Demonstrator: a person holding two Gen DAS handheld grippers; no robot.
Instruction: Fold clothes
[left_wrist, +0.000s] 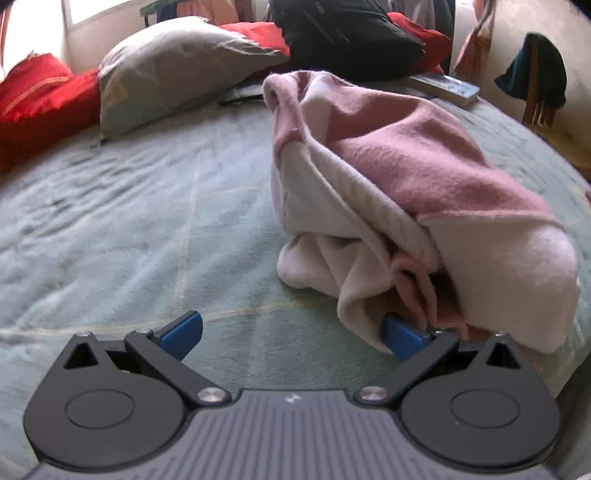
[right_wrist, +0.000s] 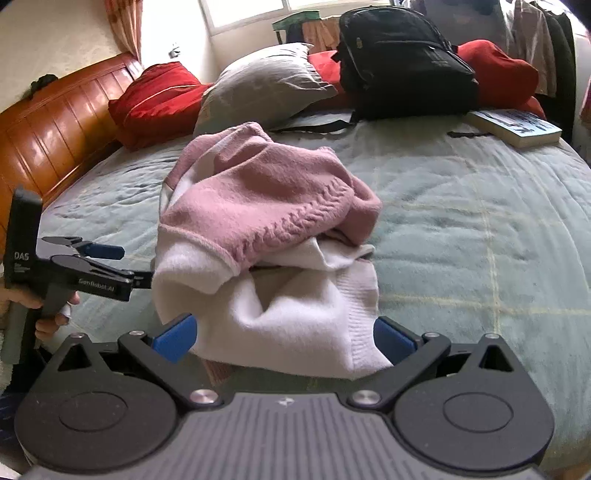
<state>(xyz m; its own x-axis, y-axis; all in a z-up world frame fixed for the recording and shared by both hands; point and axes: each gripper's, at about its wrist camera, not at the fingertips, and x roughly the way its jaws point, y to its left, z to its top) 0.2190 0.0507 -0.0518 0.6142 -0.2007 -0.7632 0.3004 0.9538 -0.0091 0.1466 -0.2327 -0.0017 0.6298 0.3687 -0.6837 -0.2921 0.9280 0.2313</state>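
Two grippers are working one crumpled pink-and-white knitted sweater (right_wrist: 266, 236), which is lying bunched in a heap on the pale green quilted bedspread (right_wrist: 461, 221), not flat and not folded. Right gripper (right_wrist: 284, 338) is sitting with jaws spread wide, straddling the near white hem of the heap, blue pads on either side of the cloth but not pinching it. Left gripper (left_wrist: 293, 334) is also spread wide, holding nothing; its right-hand pad is touching or tucked under the heap's near edge, its other pad is over bare bedspread. From the left gripper the sweater is lying ahead and to the right, its long axis running away toward the black backpack (right_wrist: 402, 62) and grey pillow (right_wrist: 266, 81). Right gripper is nearer and squarely on the hem, so judging it better placed for any pinch.
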